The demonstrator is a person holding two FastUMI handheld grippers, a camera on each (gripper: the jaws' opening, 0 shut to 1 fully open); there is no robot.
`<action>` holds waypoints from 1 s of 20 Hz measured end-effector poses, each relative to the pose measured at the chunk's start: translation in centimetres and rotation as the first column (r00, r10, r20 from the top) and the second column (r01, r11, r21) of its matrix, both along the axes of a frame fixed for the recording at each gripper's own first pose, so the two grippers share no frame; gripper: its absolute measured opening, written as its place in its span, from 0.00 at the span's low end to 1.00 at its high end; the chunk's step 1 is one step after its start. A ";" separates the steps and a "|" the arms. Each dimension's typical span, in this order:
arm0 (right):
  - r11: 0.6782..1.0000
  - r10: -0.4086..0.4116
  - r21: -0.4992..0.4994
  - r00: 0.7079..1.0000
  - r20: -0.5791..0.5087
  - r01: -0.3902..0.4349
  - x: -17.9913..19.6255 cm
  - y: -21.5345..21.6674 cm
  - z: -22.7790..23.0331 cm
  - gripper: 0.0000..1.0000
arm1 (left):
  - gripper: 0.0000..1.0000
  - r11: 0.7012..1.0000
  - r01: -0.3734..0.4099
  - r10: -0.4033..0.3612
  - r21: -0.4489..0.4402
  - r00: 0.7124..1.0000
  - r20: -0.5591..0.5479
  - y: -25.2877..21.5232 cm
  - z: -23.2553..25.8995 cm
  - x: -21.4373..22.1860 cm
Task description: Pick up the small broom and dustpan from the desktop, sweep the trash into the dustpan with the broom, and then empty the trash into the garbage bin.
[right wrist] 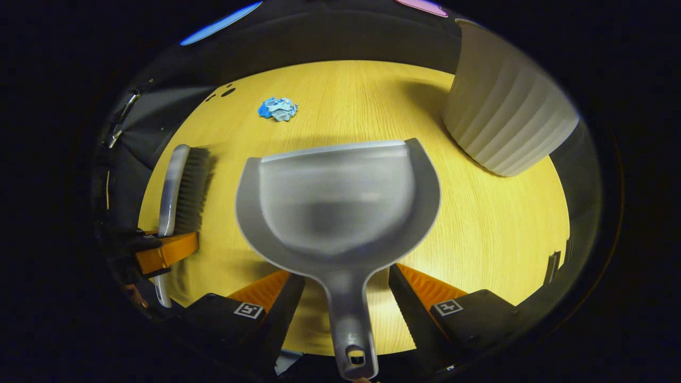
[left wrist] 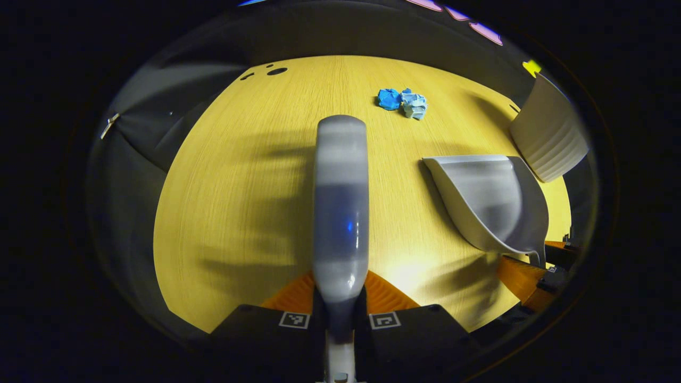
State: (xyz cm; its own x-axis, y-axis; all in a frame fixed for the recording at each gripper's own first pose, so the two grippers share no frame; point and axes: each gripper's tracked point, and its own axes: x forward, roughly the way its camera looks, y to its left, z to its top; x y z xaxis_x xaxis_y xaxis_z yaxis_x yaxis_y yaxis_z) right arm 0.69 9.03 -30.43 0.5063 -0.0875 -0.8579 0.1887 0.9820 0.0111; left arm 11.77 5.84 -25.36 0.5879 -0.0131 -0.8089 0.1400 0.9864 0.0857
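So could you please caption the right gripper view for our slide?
Dustpan on the wooden desk between open claw, facing blue trash.

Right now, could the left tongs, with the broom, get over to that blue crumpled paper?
Probably yes. The left tongs hold the broom, and bare tabletop lies between it and the blue crumpled paper. The dustpan and the ribbed bin sit off to one side.
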 end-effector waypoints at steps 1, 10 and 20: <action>1.000 0.013 0.000 1.000 -0.017 -0.013 0.0 0.2 -0.5 0.99 | 0.27 1.000 0.000 0.000 0.001 1.000 -0.001 0.0 0.0 0.1; 0.998 0.061 0.007 0.996 -0.068 -0.061 1.0 -0.2 -0.7 0.32 | 0.26 0.996 -0.018 0.020 0.091 1.000 -0.017 1.4 0.5 0.6; 0.970 0.227 0.126 0.964 -0.137 -0.210 0.2 -0.7 -1.2 0.35 | 0.26 1.000 0.018 -0.018 -0.007 1.000 -0.023 2.2 4.7 7.8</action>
